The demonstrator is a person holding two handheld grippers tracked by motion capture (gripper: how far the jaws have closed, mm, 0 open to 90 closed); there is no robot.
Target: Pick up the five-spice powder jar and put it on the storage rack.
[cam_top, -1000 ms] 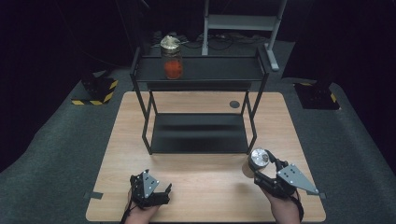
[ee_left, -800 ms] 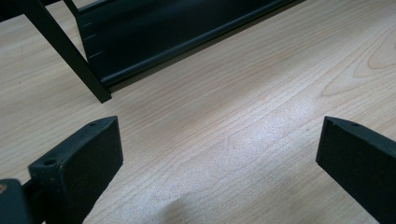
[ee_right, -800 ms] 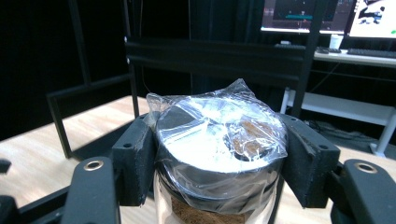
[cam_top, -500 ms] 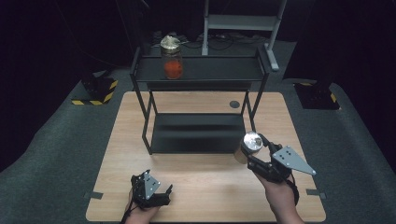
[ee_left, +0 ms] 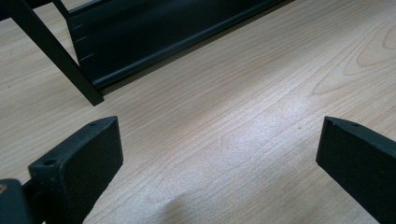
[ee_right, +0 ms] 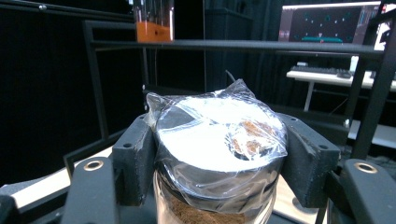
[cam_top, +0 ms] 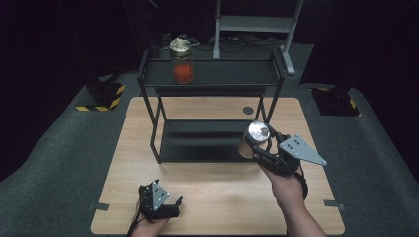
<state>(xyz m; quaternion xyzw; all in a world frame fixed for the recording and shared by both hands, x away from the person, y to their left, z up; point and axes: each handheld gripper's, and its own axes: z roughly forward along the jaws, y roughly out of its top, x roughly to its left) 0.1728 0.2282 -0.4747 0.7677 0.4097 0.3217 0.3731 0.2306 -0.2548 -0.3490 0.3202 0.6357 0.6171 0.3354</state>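
Right claw (cam_top: 258,144) clamped on a jar (cam_top: 252,139) with a silver lid under crinkled plastic wrap; brown granular contents visible through the glass in the right gripper view. Landmark: the black two-tier rack (cam_top: 212,74) at the table's far middle. Jar is held off the table (cam_top: 222,197), just in front of the rack's right front leg, about level with its lower shelf. Risks, as judgement: the pads (ee_right: 135,158) grip at the lid and neck over slick wrap, so the jar could slip or rotate in the hold if tilted; the wrap may also tear or shift. The rack's right leg and the top-shelf rail stand close ahead, so a careless lift toward the top shelf could knock the jar against the frame, or jolt the rack and disturb the orange-filled jar (cam_top: 182,66) standing at the left part of the top shelf. Jar sits squarely between the right claw's jaws, lid flush with the pad tops, body hanging below. Left claw (cam_top: 163,207) rests low near the table's front edge, well left of and before the rack, jaws spread wide over bare wood, holding nothing.
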